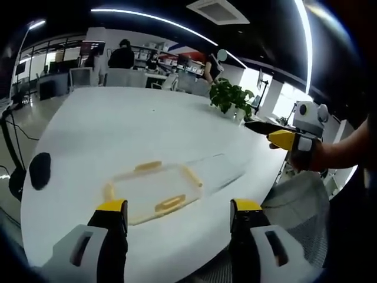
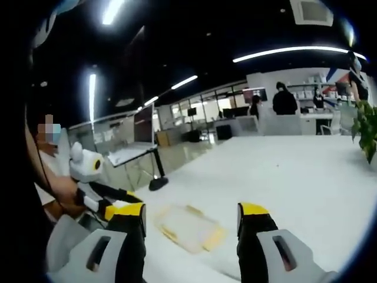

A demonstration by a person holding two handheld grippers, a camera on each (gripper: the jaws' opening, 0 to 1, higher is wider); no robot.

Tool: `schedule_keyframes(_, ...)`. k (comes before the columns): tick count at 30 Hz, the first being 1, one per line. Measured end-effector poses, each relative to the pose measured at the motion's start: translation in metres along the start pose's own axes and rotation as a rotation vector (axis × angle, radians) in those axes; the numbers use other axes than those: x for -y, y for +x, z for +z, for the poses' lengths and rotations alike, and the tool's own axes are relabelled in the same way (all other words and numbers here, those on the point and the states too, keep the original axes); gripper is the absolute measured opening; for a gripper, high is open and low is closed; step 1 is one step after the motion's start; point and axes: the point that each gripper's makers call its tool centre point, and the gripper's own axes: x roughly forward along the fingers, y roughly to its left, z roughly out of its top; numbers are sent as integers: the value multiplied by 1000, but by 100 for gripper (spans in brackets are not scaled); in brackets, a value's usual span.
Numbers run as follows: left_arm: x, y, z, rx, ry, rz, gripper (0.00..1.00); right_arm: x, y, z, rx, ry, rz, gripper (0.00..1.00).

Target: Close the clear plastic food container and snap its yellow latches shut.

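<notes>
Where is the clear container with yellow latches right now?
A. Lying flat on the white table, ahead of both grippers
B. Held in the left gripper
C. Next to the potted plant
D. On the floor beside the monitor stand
A. The clear container lies flat on the white table, ahead of the open left gripper and right gripper, neither touching it.

A wide white table (image 1: 135,130) with rounded corners stretches away, and a leafy green potted plant (image 1: 231,97) stands near its far edge, with a flat round black object (image 1: 39,170) lying close to its near rim. Behind the table, a person in dark clothing (image 1: 122,56) sits with their back turned among desks and monitors, and long strip lights (image 1: 153,19) curve across the dark ceiling. Off to the side, a tilted board on a black stand (image 2: 154,162) rests on the shiny floor.
</notes>
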Motion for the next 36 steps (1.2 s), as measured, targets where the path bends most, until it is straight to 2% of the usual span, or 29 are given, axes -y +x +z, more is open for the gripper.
schedule_keyframes(5,-4,-2,0,4,-5,-2,70,-6,5,2,13,3,10,62)
schedule_keyframes(16,-15,-9,-5,14,-13,14,69,-16,15,-1,-8,-26,16,60)
schedule_keyframes(22,-24,-9,0,18,-19,4,68,-22,23,-4,-22,-28,17,59)
schedule_keyframes(36,-31,-6,5,16,-25,-13,67,-28,34,-5,-15,-13,28,58)
